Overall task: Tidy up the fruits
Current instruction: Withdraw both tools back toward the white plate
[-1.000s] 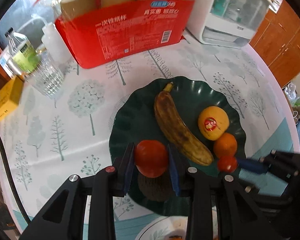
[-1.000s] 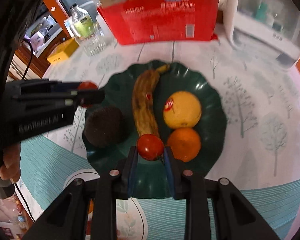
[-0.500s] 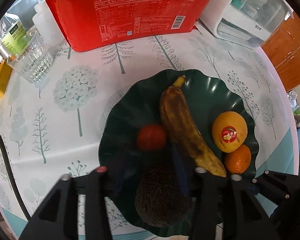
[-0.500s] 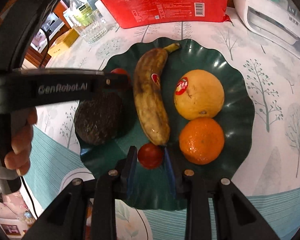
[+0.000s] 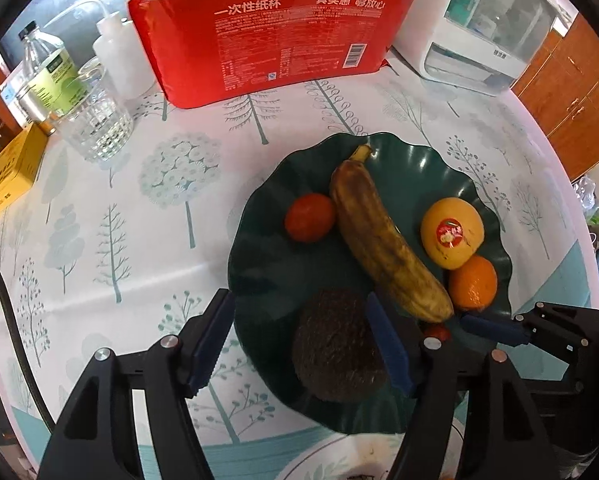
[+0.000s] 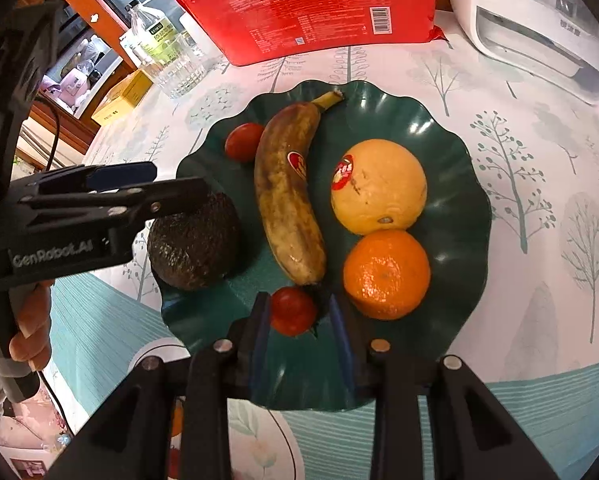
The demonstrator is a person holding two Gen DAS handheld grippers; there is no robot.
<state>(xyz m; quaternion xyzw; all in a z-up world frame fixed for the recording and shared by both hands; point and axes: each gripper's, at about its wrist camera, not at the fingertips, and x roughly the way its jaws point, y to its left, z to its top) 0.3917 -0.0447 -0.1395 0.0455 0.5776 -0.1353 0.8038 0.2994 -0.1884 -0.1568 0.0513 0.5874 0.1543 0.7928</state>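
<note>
A dark green plate (image 5: pixel 415 160) (image 6: pixel 455 184) holds a brown banana (image 5: pixel 379 248), a yellow orange with a sticker (image 5: pixel 451 238), a mandarin (image 6: pixel 385 274), an avocado (image 5: pixel 339 344) and a larger tomato (image 5: pixel 310 218) left of the banana. My left gripper (image 5: pixel 299 344) (image 6: pixel 175 182) hovers over the avocado with nothing gripped, its jaws opening. A small tomato (image 6: pixel 293 310) lies on the plate's near side between the jaws of my right gripper (image 6: pixel 299 328) (image 5: pixel 465 322). Those jaws are opening, and a gap shows at the right pad.
A red pack of paper cups (image 5: pixel 275 32) stands behind the plate, a white appliance (image 5: pixel 479 32) at back right. A glass (image 5: pixel 95 124), bottles (image 5: pixel 49 76) and a yellow box (image 5: pixel 11 172) crowd the back left. A white plate (image 5: pixel 351 456) lies at the near edge.
My left gripper let go of the larger tomato beside the banana, opened and drew back over the avocado. My right gripper brought the small tomato down onto the plate and its jaws loosened.
</note>
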